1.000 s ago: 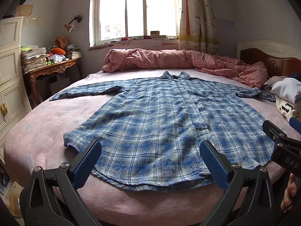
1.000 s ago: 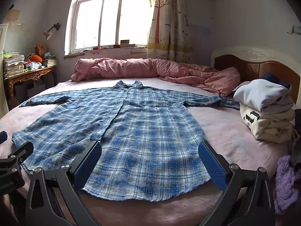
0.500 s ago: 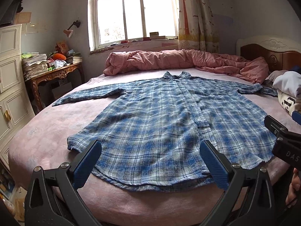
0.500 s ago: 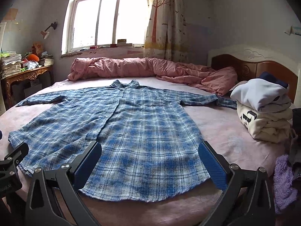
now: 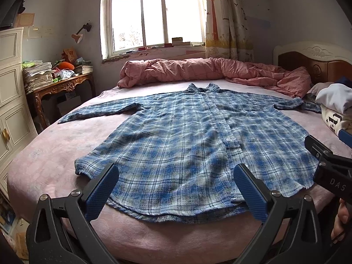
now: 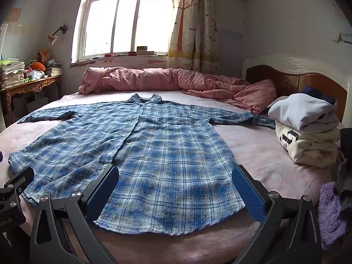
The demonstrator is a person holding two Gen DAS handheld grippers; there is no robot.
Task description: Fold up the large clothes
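A large blue plaid shirt (image 5: 187, 140) (image 6: 149, 149) lies spread flat, front up, on the pink bed, collar toward the window and both sleeves stretched out sideways. My left gripper (image 5: 176, 189) hovers open just in front of the shirt's hem, left of its middle, with nothing between the blue pads. My right gripper (image 6: 175, 189) is open too, over the hem's right half, holding nothing. In the left wrist view the right gripper's black body (image 5: 327, 167) shows at the right edge, with a person's fingers below it.
A rolled pink quilt (image 5: 209, 70) lies along the bed's far side under the window. Folded clothes (image 6: 308, 132) are stacked at the right near the headboard (image 6: 297, 77). A purple cloth (image 6: 330, 211) lies at the bed's right corner. A cluttered desk (image 5: 57, 83) and white cabinet (image 5: 11, 101) stand left.
Both grippers have drawn back and risen slightly from the hem, so more of the shirt and bed edge shows. The shirt has not moved, and both stay open.
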